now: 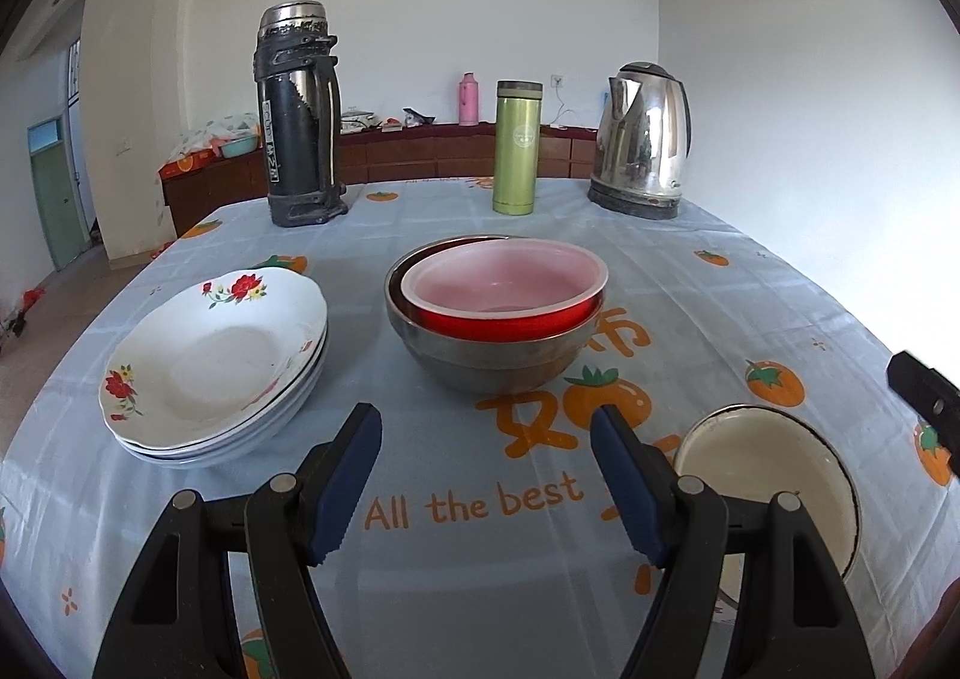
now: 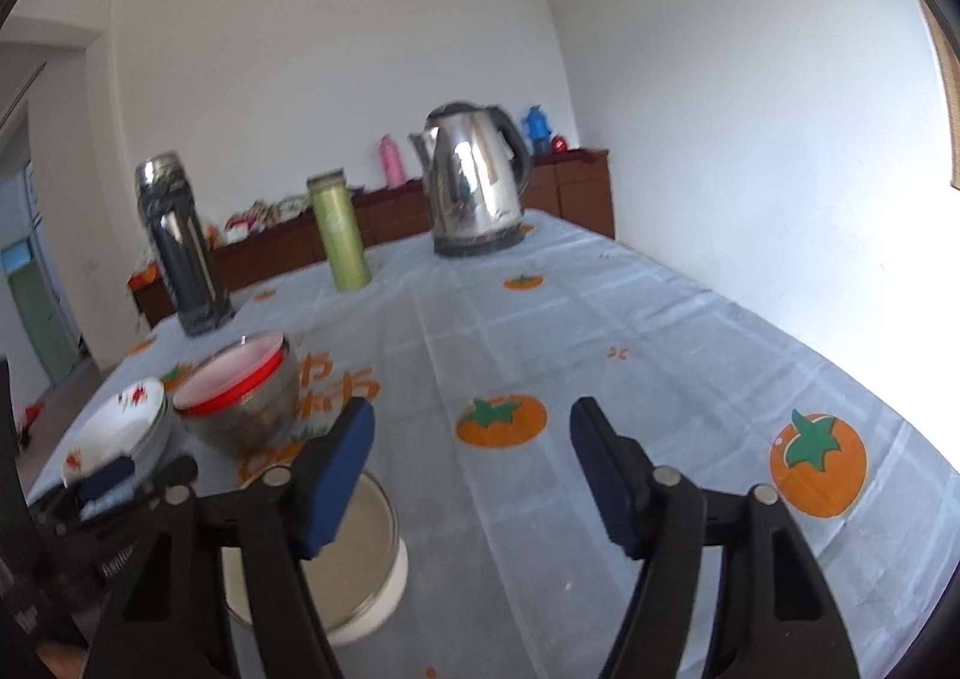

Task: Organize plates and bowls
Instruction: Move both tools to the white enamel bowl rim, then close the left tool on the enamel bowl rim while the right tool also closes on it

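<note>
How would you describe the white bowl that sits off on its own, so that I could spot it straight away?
Start from the table's pale blue tablecloth with orange fruit prints. At the near edge, right of the plate stack and steel bowl, stands the white enamel bowl. Unlike them it is plain cream, dark-rimmed, empty and unstacked.

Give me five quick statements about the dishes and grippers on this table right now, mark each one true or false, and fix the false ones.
1. The red bowl sits inside the steel bowl. True.
2. The flowered plates are spread out singly across the tablecloth. False: they lie in one stack.
3. The left gripper is clamped on the steel bowl. False: its jaws stand open with only tablecloth between them.
4. The white enamel bowl stands apart from the nested bowls. True.
5. The right gripper holds the white enamel bowl. False: it is open and holds nothing; the bowl is down to its left.
</note>
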Action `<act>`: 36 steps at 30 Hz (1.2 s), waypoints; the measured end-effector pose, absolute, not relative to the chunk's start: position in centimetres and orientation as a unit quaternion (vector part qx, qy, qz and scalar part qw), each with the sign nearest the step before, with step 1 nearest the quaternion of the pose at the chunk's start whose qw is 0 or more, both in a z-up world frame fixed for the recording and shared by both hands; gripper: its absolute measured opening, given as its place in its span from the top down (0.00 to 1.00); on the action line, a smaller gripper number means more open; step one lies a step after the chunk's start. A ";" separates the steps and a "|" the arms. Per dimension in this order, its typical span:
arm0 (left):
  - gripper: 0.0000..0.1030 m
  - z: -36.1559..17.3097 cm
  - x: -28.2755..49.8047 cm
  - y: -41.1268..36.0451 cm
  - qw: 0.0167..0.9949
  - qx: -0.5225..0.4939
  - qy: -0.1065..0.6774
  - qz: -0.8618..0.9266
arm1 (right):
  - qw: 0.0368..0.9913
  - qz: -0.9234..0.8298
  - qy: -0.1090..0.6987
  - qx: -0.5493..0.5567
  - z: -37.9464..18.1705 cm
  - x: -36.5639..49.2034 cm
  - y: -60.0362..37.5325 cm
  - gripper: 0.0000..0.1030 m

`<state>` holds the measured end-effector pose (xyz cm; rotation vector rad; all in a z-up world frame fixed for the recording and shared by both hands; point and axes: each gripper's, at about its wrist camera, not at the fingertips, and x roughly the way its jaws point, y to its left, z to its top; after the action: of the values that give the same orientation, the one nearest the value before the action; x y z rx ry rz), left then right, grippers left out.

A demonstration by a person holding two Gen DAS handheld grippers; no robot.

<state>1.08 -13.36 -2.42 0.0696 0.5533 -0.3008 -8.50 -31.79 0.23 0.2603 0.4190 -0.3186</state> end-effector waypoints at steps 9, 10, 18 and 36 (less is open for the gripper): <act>0.28 -2.1 0.5 -13.6 0.943 0.003 0.279 -0.184 | 0.959 -0.112 0.226 0.130 -0.5 -9.1 -31.9 0.42; 0.28 -2.0 0.3 -13.8 0.942 0.004 0.277 -0.187 | 0.957 -0.105 0.231 0.137 -0.7 -9.0 -32.0 0.42; 0.28 -2.9 -0.1 -15.2 0.928 0.012 0.312 -0.204 | 0.950 -0.078 0.274 0.129 -1.7 -7.8 -30.9 0.50; 0.49 -3.6 -0.6 -17.0 0.918 0.033 0.338 -0.206 | 0.937 -0.063 0.314 0.139 -3.2 -7.0 -30.8 0.68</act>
<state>-0.58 -17.01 -3.57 0.0689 0.6943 -0.4229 -6.99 -30.81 -3.20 0.2840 0.6424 -0.1283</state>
